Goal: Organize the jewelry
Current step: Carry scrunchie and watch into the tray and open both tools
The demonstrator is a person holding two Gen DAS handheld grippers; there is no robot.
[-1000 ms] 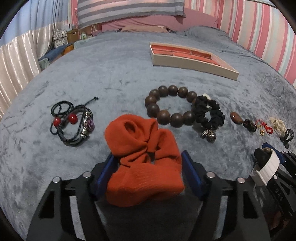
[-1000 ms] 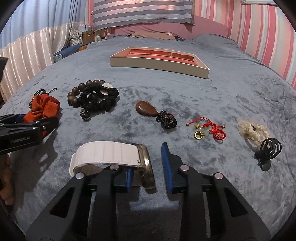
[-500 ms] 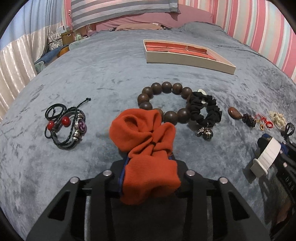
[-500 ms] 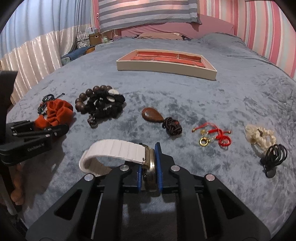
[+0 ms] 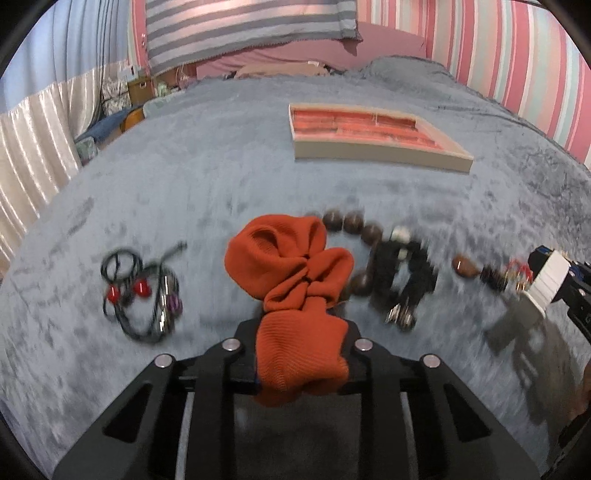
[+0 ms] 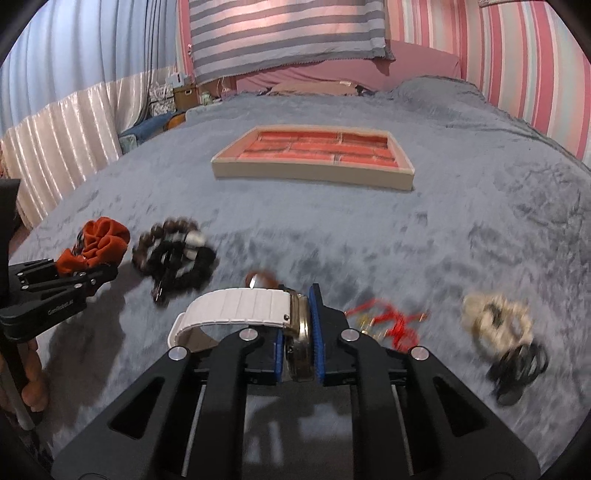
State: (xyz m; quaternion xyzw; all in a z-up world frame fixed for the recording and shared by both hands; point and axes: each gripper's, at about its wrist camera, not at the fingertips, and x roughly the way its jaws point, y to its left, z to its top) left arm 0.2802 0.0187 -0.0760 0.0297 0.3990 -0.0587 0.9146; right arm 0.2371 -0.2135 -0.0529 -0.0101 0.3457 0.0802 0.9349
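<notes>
Since a second ago both claws have closed and lifted: left claw (image 5: 301, 332) grips orange scrunchie (image 5: 295, 273), right claw (image 6: 299, 332) grips white-strapped watch (image 6: 243, 310). I'd carry both level toward tray (image 6: 314, 173) at twelve o'clock, releasing low.

A striped pillow (image 6: 288, 33) lies beyond the grey blanket (image 6: 480, 206), beside pleated curtains (image 6: 62, 129).

A big bed with a soft grey blanket (image 6: 461, 229) holds everything. A flat tray (image 6: 314, 173) with red boxes inside lies far back. Nearer lie brown beads (image 5: 351, 221), a black hair tie (image 5: 406, 269), black cords with red beads (image 5: 140, 291), a red string (image 6: 391, 321), and a cream hair tie (image 6: 495, 321).
</notes>
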